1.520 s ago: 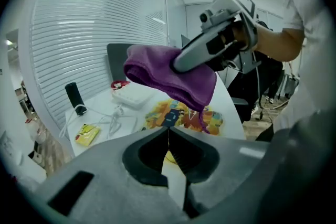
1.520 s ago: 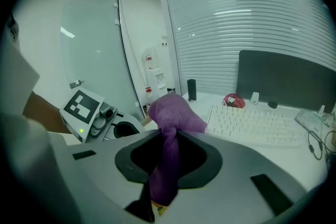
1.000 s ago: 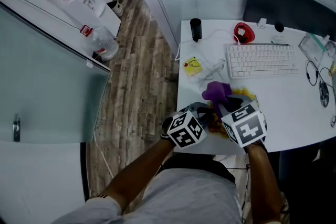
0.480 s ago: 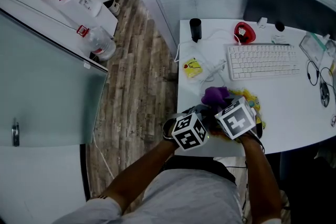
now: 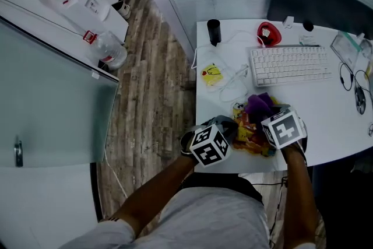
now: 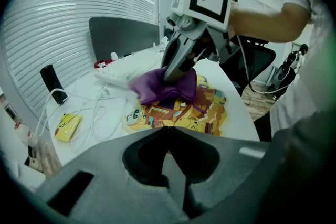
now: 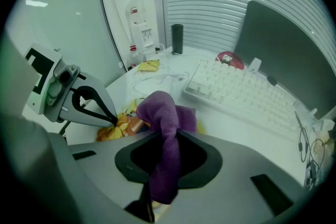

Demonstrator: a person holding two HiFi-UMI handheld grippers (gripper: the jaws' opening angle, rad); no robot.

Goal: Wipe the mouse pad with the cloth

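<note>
Our right gripper [image 7: 167, 136] clamped the cloth [image 7: 164, 110], which rested at the 1 o'clock end of the mouse pad [image 6: 181, 113]; the pad ran toward 7 o'clock, beside our closed, empty left gripper [image 6: 168, 129].

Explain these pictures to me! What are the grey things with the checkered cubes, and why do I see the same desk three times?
A person holds a pinching tool in each hand; the cubes belong to the tools. One camera sits on the person's head and looks down. Each tool carries its own camera, looking along its two jaws. On the white desk lie a colourful cartoon mouse pad, a white keyboard, cables and a yellow packet. The right gripper is pinched shut on a purple cloth, which rests on the pad. The left gripper has its jaws together, with its tips at the pad's near edge; whether it pinches the pad, I cannot tell.
</note>
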